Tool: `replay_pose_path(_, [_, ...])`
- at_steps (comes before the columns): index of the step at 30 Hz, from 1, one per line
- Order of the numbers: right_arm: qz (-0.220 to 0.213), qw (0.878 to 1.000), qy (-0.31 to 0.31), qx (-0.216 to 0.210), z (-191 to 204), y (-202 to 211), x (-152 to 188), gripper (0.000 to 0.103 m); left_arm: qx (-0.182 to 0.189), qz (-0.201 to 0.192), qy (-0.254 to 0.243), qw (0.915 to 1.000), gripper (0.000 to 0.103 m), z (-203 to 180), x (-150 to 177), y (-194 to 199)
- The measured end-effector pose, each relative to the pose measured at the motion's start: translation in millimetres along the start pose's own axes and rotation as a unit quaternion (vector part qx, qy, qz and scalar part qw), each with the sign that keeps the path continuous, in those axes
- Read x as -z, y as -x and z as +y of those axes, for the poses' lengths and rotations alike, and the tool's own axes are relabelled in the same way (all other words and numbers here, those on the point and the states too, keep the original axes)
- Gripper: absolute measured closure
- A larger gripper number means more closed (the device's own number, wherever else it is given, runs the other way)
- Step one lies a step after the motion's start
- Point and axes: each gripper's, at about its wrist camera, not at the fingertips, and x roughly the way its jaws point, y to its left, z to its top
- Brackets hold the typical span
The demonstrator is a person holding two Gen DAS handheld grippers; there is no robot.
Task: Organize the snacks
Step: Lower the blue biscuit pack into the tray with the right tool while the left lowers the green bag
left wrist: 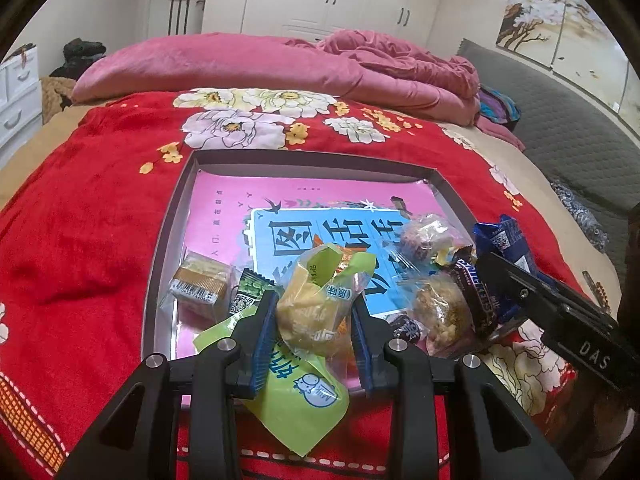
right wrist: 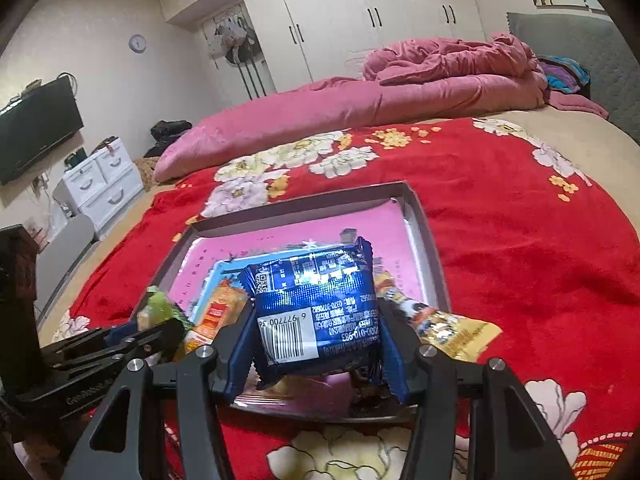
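Observation:
A shallow grey tray (left wrist: 168,216) with a pink lining lies on the red flowered blanket and holds several wrapped snacks. My left gripper (left wrist: 316,320) is shut on a clear yellow-green snack bag (left wrist: 312,304) above the tray's near edge. A green packet (left wrist: 296,400) lies under it. My right gripper (right wrist: 316,332) is shut on a blue foil snack pack (right wrist: 316,312) held over the tray (right wrist: 432,248). The right gripper also shows in the left wrist view (left wrist: 500,268) with the blue pack (left wrist: 504,240).
In the tray lie a brown boxed cake (left wrist: 200,284), a round pastry bag (left wrist: 440,312), a Snickers bar (left wrist: 476,292) and a yellow packet (right wrist: 452,328). A pink quilt (left wrist: 256,68) lies beyond. A grey headboard (left wrist: 560,120) is at right.

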Motion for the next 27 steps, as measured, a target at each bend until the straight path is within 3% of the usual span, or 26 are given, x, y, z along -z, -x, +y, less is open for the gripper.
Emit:
replay_pose_path(4, [0.008,1.000,0.017,-0.015,13,-5,1,0.048,0.000,0.000,0.000,1.0000,0.066,1,0,-1])
replay_pose_path(11, [0.022,0.998,0.050,-0.007,30,-16,4,0.048,-0.001,0.001,0.000,1.0000,0.065,1,0,-2])
replay_pose_path(27, [0.038,0.999,0.020,0.001,16,-25,6,0.046,-0.001,0.001,0.003,1.0000,0.065,3,-1,-4])
